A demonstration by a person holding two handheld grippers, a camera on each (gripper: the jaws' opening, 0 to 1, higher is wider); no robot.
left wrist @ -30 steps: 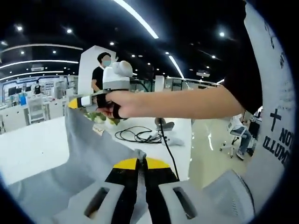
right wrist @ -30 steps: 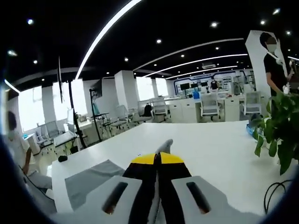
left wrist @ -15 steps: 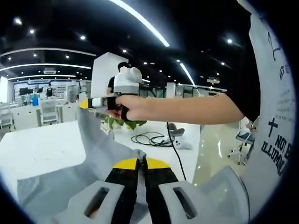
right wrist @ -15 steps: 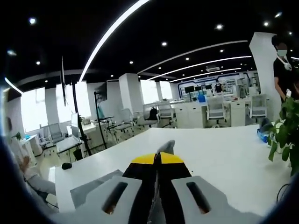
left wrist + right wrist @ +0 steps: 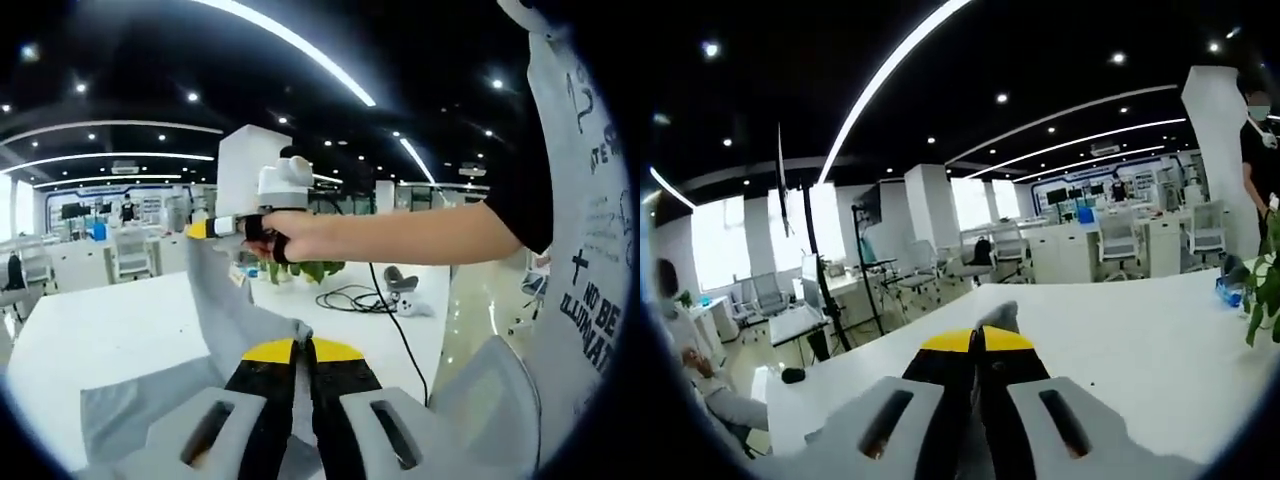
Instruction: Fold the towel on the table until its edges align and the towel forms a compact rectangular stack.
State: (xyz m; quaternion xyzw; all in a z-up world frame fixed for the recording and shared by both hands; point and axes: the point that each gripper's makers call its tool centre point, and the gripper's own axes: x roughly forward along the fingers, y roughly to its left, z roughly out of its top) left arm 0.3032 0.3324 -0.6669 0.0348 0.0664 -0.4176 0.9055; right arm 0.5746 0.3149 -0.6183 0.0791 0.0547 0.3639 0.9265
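A grey towel (image 5: 225, 310) hangs lifted above the white table (image 5: 110, 330), stretched between both grippers. My left gripper (image 5: 299, 343) is shut on one corner, which pokes out between the yellow tips. In the left gripper view the right gripper (image 5: 200, 228), held by a person's hand, is shut on the other top corner, farther away and higher. In the right gripper view my right gripper (image 5: 981, 338) is shut, with a small grey tuft of the towel (image 5: 1000, 316) sticking out at its tip. The towel's lower part drapes down toward the table.
A green potted plant (image 5: 300, 268) and a black coiled cable (image 5: 355, 297) lie on the table beyond the towel. The plant's leaves (image 5: 1265, 290) edge the right gripper view. A person stands at the far side. Desks and office chairs fill the room behind.
Both views have swung. The towel is still held up between both shut grippers; more table shows under it in the left gripper view, and the plant has slid out of the right gripper view.
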